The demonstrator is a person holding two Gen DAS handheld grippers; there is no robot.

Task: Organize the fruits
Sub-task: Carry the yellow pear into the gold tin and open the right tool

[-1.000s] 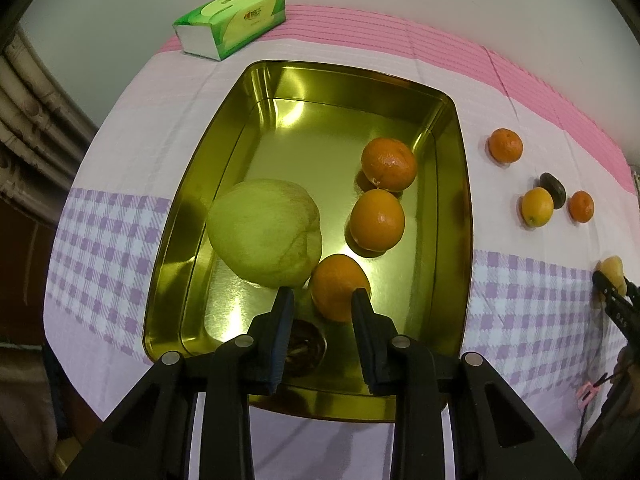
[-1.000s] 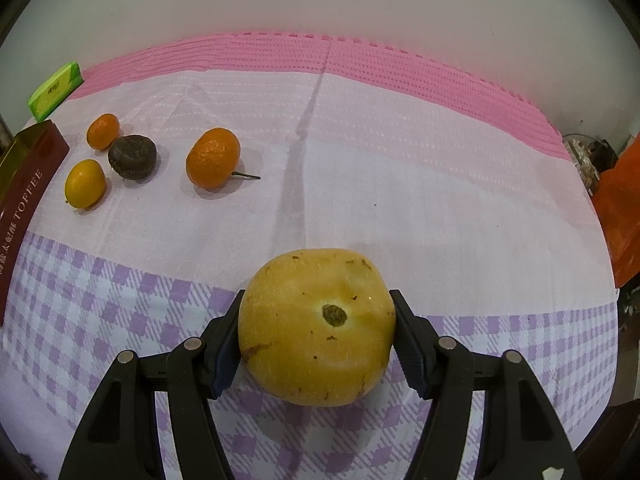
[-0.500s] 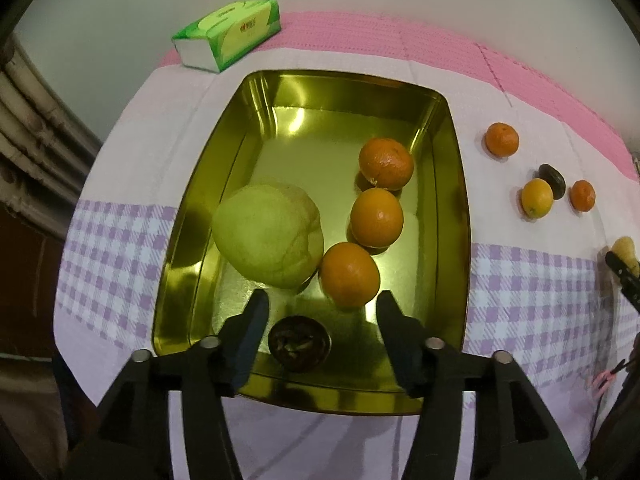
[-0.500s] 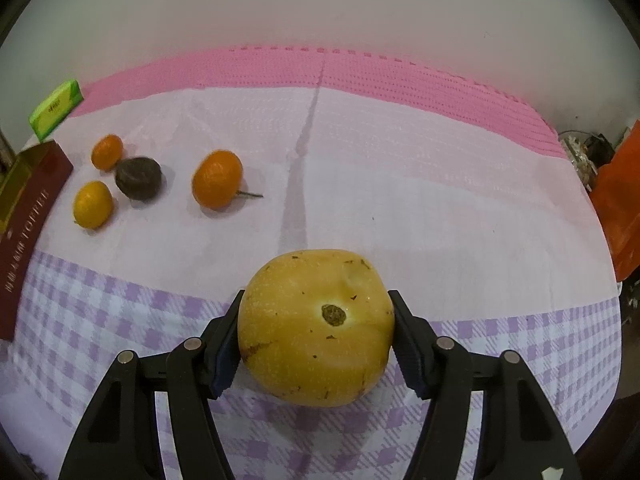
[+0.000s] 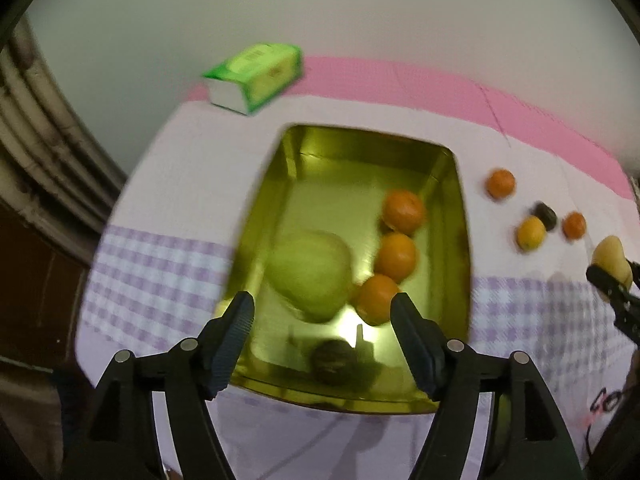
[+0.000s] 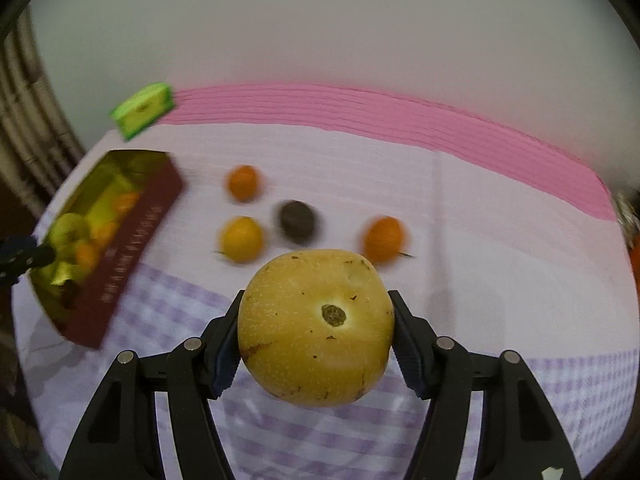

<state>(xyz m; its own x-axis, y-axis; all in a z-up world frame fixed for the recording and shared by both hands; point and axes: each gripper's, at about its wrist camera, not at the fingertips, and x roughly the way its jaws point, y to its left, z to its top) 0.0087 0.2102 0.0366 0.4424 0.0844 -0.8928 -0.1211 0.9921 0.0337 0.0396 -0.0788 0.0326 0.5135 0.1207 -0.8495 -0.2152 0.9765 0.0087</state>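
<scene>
Above gold tray [image 5: 456,216], left hand-held gripper [image 5: 322,316], seemingly steeply down-tilted, agape.

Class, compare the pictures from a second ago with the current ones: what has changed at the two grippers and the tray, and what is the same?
The left gripper has just been opening: it let go of the dark fruit, which now lies in the gold tray, and pulled back. The right gripper swung toward the tray. Unchanged: it stays clamped on the yellow pear; four small fruits remain on the cloth.

Clothed table [image 6: 460,216]: gold tray [image 5: 464,240], tissue box [image 5: 256,76], loose fruits [image 6: 242,239].
</scene>
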